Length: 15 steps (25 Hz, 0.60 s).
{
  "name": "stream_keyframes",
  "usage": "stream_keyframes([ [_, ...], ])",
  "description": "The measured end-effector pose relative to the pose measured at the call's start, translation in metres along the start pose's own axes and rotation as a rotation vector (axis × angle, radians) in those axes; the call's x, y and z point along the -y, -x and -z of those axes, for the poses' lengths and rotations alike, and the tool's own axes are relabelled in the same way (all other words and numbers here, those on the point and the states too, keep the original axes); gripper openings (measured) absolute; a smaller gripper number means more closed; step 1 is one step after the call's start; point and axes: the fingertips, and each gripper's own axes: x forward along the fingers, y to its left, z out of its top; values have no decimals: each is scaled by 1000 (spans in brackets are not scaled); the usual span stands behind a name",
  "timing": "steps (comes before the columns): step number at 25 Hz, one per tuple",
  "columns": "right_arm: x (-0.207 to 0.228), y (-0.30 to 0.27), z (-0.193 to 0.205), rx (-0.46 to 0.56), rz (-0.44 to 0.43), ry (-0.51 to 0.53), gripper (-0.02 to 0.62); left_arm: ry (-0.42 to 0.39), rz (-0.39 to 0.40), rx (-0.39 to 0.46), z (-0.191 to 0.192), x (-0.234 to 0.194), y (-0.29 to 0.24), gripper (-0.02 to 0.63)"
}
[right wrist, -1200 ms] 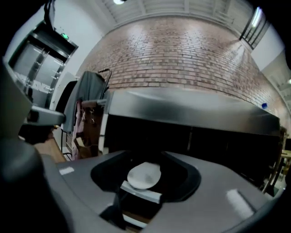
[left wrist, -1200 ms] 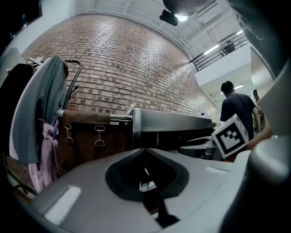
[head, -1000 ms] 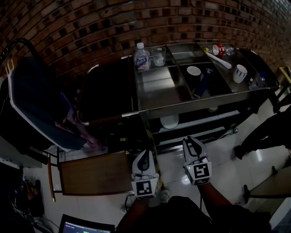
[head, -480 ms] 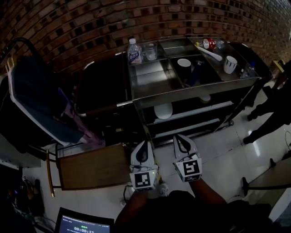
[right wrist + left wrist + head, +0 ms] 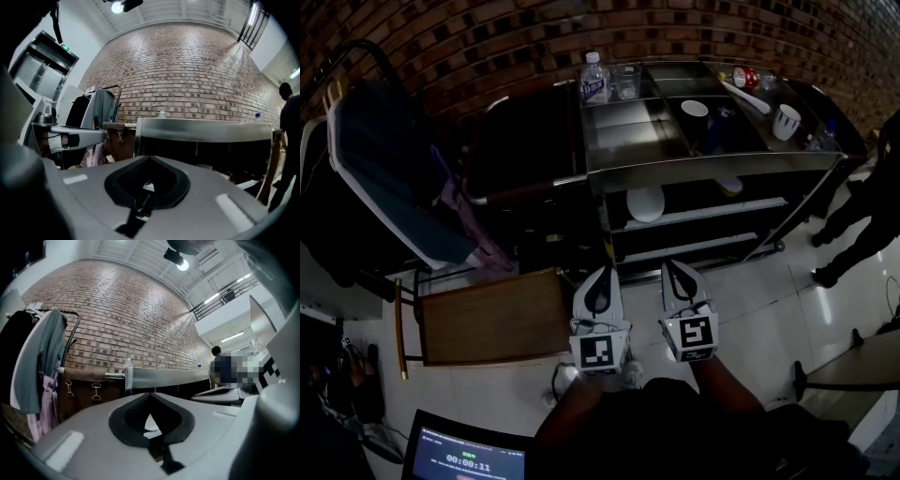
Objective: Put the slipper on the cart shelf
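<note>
The steel cart (image 5: 712, 167) stands ahead against the brick wall, its lower shelves (image 5: 703, 214) open toward me. A white round dish (image 5: 645, 202) lies on the upper of those shelves. No slipper can be made out in any view. My left gripper (image 5: 601, 273) and right gripper (image 5: 671, 268) are held side by side low over the tiled floor, short of the cart, both shut with nothing between the jaws. The left gripper view shows its jaws (image 5: 151, 395) pointing at the cart's edge (image 5: 164, 377). In the right gripper view the jaws (image 5: 149, 159) face the cart front (image 5: 201, 129).
On the cart's top tray stand a water bottle (image 5: 594, 80), a glass (image 5: 626, 82) and two cups (image 5: 695, 110) (image 5: 787, 122). Garments hang on a rack (image 5: 384, 178) at the left. A wooden stool (image 5: 487, 323) sits by my left gripper. A person (image 5: 862, 216) stands at the right.
The right gripper's jaws have come together. Both grippers stayed low in front of me while my view shifted slightly against the cart.
</note>
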Motion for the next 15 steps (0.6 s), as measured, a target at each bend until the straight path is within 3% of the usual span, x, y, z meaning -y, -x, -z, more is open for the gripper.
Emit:
stream_keyframes([
  [15,3,0,2,5,7,-13,2,-22,12,-9,1,7,0,17],
])
